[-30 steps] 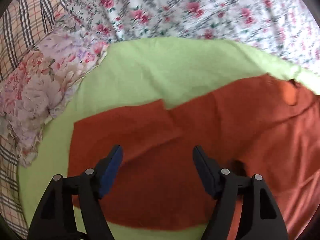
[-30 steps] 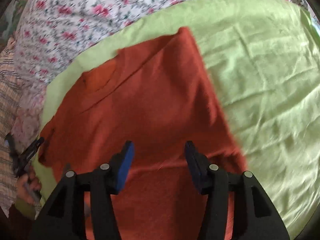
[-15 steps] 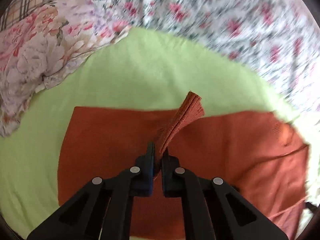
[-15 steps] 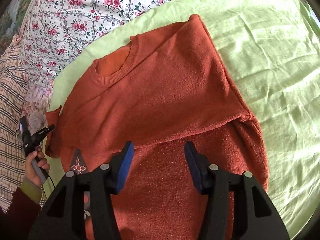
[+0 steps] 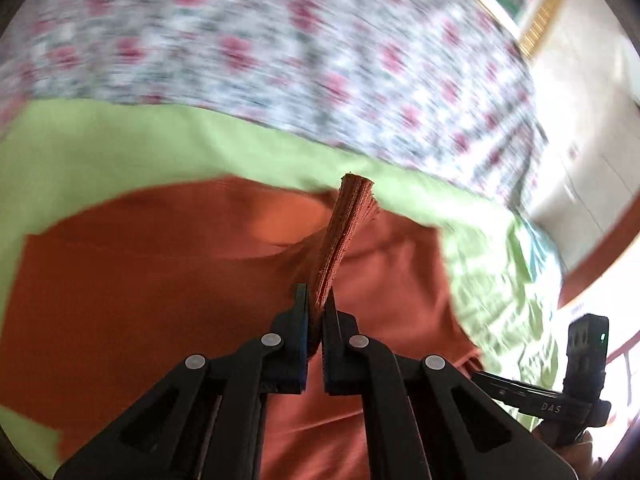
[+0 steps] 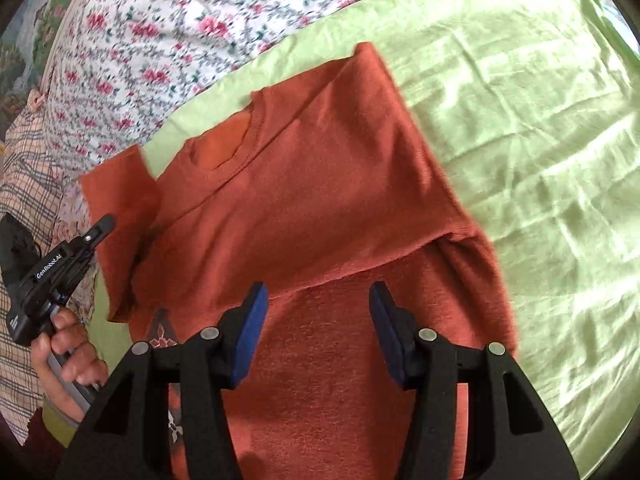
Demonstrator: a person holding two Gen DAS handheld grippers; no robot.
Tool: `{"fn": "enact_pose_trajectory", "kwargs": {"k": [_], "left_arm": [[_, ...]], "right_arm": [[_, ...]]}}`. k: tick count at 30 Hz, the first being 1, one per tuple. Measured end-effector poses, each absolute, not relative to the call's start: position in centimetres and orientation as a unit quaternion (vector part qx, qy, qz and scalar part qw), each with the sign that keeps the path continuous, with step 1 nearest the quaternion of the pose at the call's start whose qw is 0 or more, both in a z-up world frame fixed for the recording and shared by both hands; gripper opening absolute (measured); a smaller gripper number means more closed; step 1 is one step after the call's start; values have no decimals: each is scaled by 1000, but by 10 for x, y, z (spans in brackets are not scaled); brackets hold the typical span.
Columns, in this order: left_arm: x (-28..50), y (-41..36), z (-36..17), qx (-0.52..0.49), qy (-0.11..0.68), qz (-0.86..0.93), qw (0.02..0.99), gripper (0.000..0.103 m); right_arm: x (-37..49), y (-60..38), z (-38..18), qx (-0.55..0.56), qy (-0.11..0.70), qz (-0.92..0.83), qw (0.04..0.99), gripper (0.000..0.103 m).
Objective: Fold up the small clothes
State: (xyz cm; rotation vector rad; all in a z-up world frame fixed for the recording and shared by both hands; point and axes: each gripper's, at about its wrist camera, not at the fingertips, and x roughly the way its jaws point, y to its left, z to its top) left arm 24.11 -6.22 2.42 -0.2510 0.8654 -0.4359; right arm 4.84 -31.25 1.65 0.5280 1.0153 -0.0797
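An orange knit sweater [image 6: 320,184] lies on a light green sheet [image 6: 520,120], its right side folded over the body and its neckline at the upper left. My left gripper [image 5: 316,304] is shut on the left sleeve [image 5: 344,232], whose cuff sticks up between the jaws above the sweater body [image 5: 140,300]. In the right wrist view the left gripper [image 6: 90,236] holds the sleeve [image 6: 120,216] lifted at the sweater's left edge. My right gripper [image 6: 316,300] is open and empty over the lower body of the sweater.
A floral bedspread [image 6: 160,40] lies beyond the green sheet. A checked cloth [image 6: 16,168] and a floral pillow lie at the left. The right gripper's body [image 5: 580,364] shows at the lower right of the left wrist view, with a white wall beyond.
My left gripper closed on the left sleeve and has carried it up and toward the sweater's body. The right gripper stayed open, nearly still, over the lower body.
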Motion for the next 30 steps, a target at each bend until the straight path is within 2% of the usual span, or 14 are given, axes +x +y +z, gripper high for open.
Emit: {"fn": "enact_pose_trajectory", "kwargs": {"k": [4,10,12,15,17,22,25,30], "left_arm": [[252,-132,-3,-87,434,-252,860,3],[257,-179,-60,-31,499,-258,827,5],[252,-174,-66,-36,507,-263,820,16],[240,-156,-60,-44,505,-261,822,22],[228,-137,-52,-40,497,-247,831,33],[192,-58,-37,-31,485,-159,860,43],[175,1,-35,-40,486,-86,869,43],[159,89,-50,-89,502,16,860,43]], "right_arm": [[40,-332,17,267,473,-54,838,54],[41,-350,15,277,470,-66,835,54],[45,-350,16,277,469,-62,836,54],[55,-345,18,276,467,-48,839,54],[64,-337,17,273,469,-38,839,54],[92,-321,6,270,476,-16,837,55],[107,-317,-7,278,487,-20,828,59],[111,-321,-19,289,479,-71,826,59]]}}
